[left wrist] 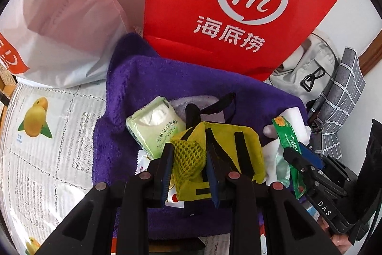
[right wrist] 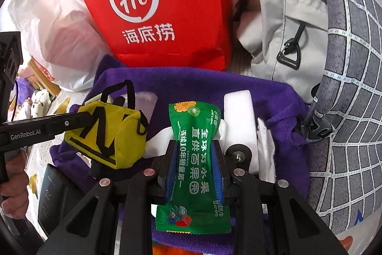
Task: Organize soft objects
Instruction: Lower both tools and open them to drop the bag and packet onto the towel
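My left gripper [left wrist: 188,154] is shut on a yellow pouch [left wrist: 248,142] with black straps, its blue pads pinching the pouch's yellow mesh pocket. The pouch hangs just above a purple towel [left wrist: 148,78]. A pale green tissue pack [left wrist: 155,126] lies on the towel just left of it. In the right wrist view the yellow pouch [right wrist: 112,133] is at the left. My right gripper [right wrist: 195,145] is shut on a green wet-wipes packet [right wrist: 195,159], held lengthwise between the pads over the purple towel [right wrist: 167,80]. A white foam block [right wrist: 238,116] lies behind the packet.
A red paper bag [left wrist: 238,4] stands behind the towel, with a white plastic bag [left wrist: 59,28] to its left. A grey backpack [right wrist: 274,28] and a grey checked cloth [right wrist: 353,87] crowd the right side. A mango-print table cover [left wrist: 47,135] shows at the left.
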Motion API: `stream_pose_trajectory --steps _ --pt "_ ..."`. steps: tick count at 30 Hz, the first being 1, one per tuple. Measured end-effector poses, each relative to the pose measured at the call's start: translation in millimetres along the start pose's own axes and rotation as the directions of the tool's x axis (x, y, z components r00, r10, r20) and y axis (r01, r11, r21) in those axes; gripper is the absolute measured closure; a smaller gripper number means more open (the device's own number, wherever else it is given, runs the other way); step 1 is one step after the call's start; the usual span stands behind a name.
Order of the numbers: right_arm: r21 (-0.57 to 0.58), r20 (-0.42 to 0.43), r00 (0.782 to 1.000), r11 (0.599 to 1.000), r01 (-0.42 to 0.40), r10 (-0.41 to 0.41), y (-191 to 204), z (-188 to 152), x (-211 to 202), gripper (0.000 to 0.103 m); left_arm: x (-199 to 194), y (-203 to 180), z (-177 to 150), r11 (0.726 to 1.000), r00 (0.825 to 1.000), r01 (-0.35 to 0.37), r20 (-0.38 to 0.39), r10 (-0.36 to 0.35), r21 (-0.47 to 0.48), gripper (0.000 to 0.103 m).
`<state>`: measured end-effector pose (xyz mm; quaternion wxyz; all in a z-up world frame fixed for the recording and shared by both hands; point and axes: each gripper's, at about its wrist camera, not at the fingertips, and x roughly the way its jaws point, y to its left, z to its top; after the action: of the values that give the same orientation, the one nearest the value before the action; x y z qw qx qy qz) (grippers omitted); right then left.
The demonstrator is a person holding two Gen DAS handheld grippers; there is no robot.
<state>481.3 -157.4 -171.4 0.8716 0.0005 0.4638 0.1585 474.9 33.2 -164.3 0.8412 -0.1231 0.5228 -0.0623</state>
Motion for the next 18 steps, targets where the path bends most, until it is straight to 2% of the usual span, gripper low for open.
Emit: stream_pose_trajectory --steps 15,18 --pt "-0.025 -0.005 1.0 1.0 0.003 -0.003 6 -1 5 0.072 13 -2 1 1.0 0.999 0.011 -0.039 -0.01 0.009 0.077" --pt "-0.031 -0.007 1.0 1.0 0.0 0.0 7 -2 5 0.069 11 -3 1 1.0 0.999 0.008 -0.041 -0.007 0.024 0.076"
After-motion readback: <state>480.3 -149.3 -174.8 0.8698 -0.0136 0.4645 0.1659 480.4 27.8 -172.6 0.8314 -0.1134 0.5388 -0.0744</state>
